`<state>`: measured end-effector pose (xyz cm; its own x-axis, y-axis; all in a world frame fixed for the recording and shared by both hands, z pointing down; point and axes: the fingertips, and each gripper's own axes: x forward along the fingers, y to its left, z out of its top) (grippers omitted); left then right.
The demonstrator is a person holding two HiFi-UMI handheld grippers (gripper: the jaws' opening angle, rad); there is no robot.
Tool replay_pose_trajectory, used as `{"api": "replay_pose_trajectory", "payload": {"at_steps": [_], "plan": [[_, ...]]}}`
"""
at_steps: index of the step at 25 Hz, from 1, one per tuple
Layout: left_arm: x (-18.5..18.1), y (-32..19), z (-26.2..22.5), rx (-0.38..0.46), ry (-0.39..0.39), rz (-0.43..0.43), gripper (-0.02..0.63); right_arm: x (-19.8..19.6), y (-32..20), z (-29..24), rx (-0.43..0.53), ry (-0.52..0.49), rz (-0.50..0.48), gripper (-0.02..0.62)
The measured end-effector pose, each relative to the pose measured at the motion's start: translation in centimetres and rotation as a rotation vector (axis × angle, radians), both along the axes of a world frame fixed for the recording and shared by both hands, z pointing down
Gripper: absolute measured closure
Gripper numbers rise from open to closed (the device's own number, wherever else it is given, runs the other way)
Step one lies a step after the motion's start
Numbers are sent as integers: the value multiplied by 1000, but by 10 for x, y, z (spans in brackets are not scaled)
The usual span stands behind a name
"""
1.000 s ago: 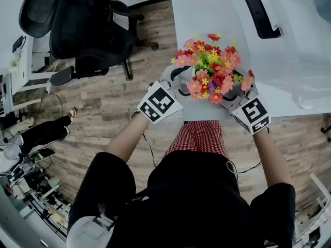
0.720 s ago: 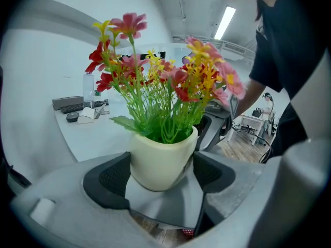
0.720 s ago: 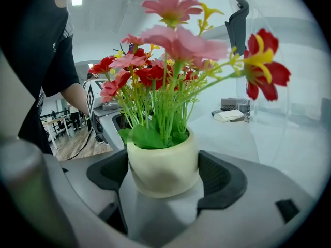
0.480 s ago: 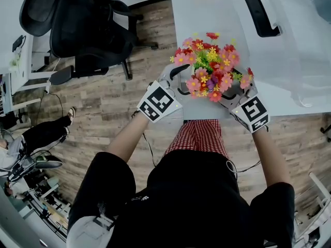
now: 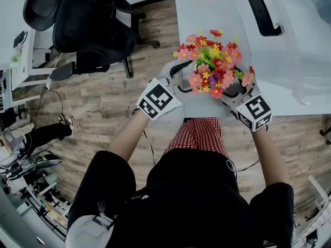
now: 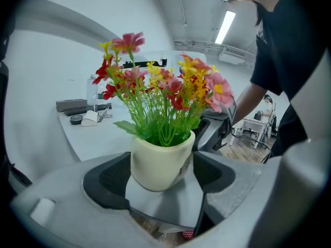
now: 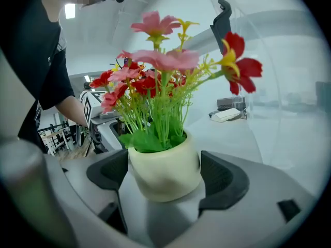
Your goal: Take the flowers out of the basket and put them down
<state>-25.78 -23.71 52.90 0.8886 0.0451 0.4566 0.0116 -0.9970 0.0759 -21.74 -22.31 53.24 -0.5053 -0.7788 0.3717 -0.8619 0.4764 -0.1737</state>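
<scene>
Flowers (image 5: pixel 213 61) in a cream pot (image 6: pixel 160 161) sit at the table's (image 5: pixel 207 14) near edge. The left gripper (image 6: pixel 161 177) and right gripper (image 7: pixel 164 177) each pinch the pot from opposite sides, jaws wide, probably to keep it upright.

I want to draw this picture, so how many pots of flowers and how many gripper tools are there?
Cream pot of pink, red and yellow flowers: 1
Grey two-jaw grippers with black pads: 2
Total: 3
</scene>
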Motion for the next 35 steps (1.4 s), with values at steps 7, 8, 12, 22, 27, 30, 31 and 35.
{"api": "replay_pose_trajectory", "payload": {"at_steps": [7,8,12,22,27,30,31,35], "plan": [[-5,6,-1,49,-22,-3,249,5,3,-12,20,22,20,156],[-6,7,-2,53,-21,-7,260,6,3,-14,23,26,22,156],[-8,7,-10,28,5,-33,294,7,7,-21,27,28,32,156],[-16,6,-27,50,35,-97,456,10,15,-36,34,17,86,158],[-19,11,-35,61,48,-98,529,10,20,-44,46,10,101,158],[-19,12,-37,68,54,-98,550,9,22,-46,52,5,111,158],[-20,12,-39,69,57,-98,564,8,22,-47,54,5,111,158],[-24,14,-44,71,67,-103,594,7,23,-54,66,8,118,158]]}}
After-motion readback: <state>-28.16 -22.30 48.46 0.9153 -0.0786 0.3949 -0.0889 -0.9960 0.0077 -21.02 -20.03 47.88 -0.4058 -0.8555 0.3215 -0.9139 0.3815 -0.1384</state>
